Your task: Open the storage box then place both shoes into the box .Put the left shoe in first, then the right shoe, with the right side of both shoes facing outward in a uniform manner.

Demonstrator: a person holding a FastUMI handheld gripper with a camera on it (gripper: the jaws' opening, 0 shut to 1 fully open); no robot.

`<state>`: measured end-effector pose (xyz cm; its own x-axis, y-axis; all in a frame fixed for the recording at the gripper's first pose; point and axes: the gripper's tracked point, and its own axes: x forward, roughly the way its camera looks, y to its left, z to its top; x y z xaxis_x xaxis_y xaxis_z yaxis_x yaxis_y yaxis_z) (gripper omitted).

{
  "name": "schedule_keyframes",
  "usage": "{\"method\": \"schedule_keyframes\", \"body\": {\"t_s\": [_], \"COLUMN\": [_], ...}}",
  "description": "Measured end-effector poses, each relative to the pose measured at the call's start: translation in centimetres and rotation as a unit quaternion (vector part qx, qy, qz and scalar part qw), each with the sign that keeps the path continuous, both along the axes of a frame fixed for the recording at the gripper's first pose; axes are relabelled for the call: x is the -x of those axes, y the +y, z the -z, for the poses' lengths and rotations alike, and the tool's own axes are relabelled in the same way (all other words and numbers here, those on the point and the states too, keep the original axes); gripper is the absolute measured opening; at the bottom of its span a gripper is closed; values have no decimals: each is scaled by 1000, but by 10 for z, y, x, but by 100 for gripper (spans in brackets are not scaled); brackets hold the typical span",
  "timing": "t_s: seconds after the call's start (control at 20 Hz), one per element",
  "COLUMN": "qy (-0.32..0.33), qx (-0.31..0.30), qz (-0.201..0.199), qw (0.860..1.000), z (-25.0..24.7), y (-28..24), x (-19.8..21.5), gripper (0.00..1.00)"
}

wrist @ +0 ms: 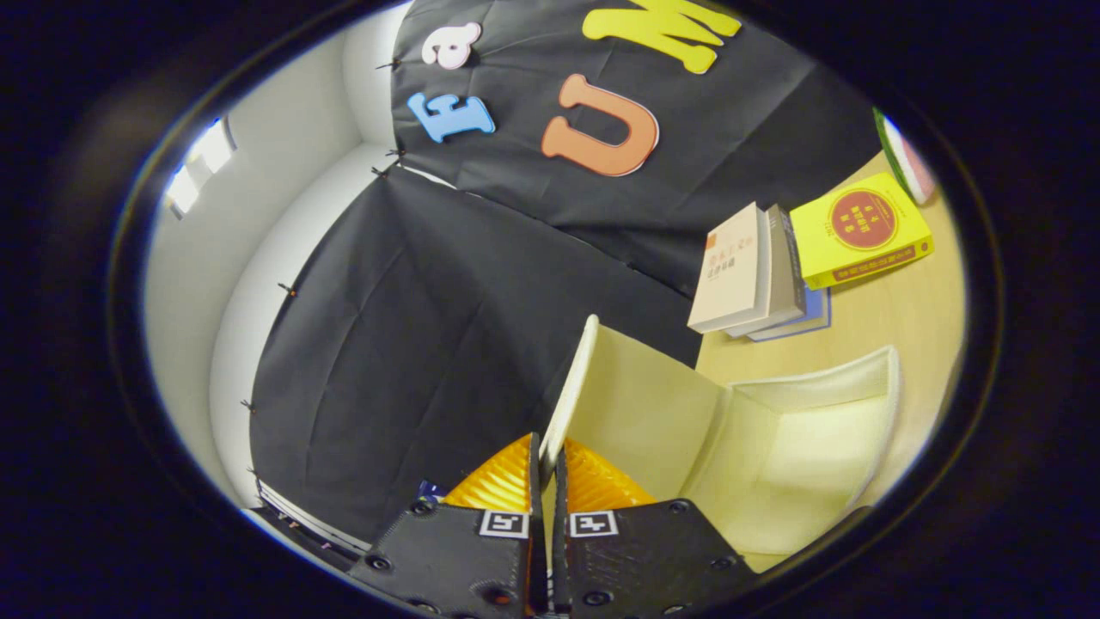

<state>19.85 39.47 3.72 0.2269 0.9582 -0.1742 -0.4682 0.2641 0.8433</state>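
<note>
While the wooden table (894, 309) with its stack of books (773, 275) lies beyond, the pale storage box (773, 430) stands empty with its lid (571, 387) swung up, pinched between the fingers of the clenched gripper (546, 464), so both shoes remain to be placed.

The tool (546, 464) carries square markers and screws.

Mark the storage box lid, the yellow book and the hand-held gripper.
storage box lid (640, 404), gripper view, inner face.
yellow book (859, 228), gripper view, front cover.
hand-held gripper (546, 468), gripper view, midway between fingertips, pinching the lid's edge.
</note>
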Motion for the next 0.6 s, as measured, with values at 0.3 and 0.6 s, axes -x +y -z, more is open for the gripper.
{"method": "schedule_keyframes", "body": {"t_s": [0.3,0.6], "qy": [-16,-27], "qx": [10,45], "qz": [3,2], "qw": [1000,999], "z": [9,28], "y": [70,112], "x": [7,21], "gripper": [12,54]}}
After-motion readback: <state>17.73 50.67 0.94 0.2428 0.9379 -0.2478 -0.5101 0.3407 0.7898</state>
